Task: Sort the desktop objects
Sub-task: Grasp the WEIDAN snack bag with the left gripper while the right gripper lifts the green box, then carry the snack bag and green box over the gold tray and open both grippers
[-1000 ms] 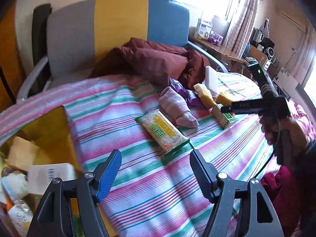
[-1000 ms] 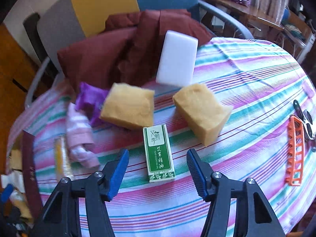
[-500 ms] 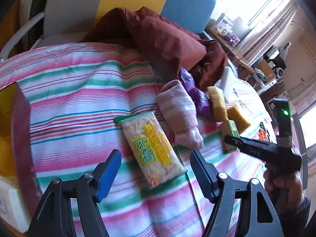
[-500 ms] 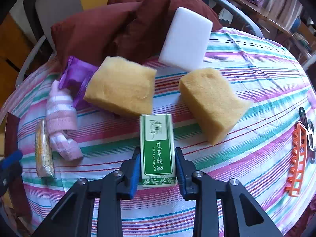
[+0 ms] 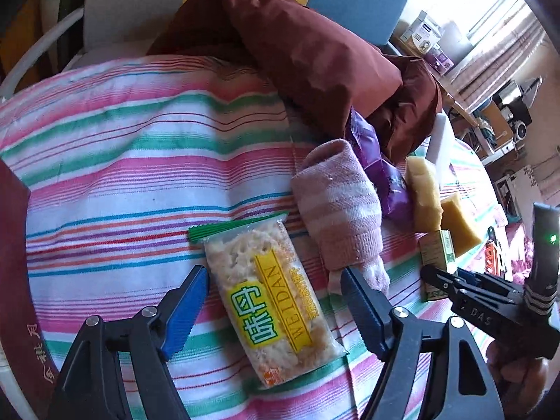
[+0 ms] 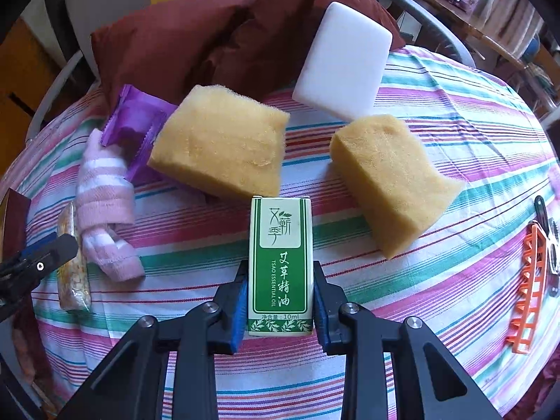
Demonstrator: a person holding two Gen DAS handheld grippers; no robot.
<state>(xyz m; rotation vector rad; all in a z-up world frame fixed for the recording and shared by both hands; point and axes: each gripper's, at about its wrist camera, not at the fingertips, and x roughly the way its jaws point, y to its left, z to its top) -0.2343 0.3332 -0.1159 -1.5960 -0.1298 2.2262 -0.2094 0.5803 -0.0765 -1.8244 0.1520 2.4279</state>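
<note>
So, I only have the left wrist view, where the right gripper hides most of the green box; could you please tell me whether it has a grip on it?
Observer: Yes. In the right wrist view the right gripper is shut on the green box, with its blue pads pressing the two long sides near the lower end.
Operator: Thank you. Can you read what the box is?
Observer: Its label reads TSAO ESSENTIAL OIL.
Operator: Is anything up against it?
Observer: Its far end reaches the near edge of the yellow sponge beside the purple wrapper. I cannot tell whether they touch.
</note>
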